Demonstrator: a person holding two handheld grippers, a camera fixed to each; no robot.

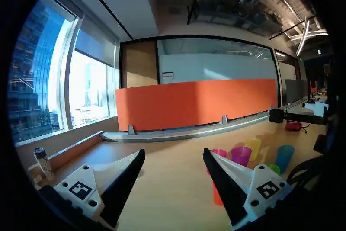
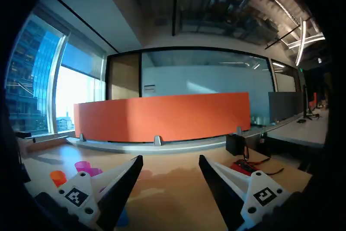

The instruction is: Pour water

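— Left gripper view?
— The left claw (image 1: 173,151) is spread wide and holds nothing above the counter (image 1: 173,196). The coloured cups (image 1: 241,155) cluster just past its right finger, short of the counter's far edge.
— Right gripper view?
— The right claw (image 2: 170,158) gapes, empty. An orange cup (image 2: 58,177) and a magenta cup (image 2: 82,166) stand left of it, mid-counter.

Both views low over desk (image 1: 173,187), facing shared orange partition (image 1: 194,103), left gripper view nearer cups (image 1: 241,155)

The desk (image 1: 173,179) holds 6 cups (image 1: 241,155) — 2 pink, 1 each orange, yellow, green, blue.
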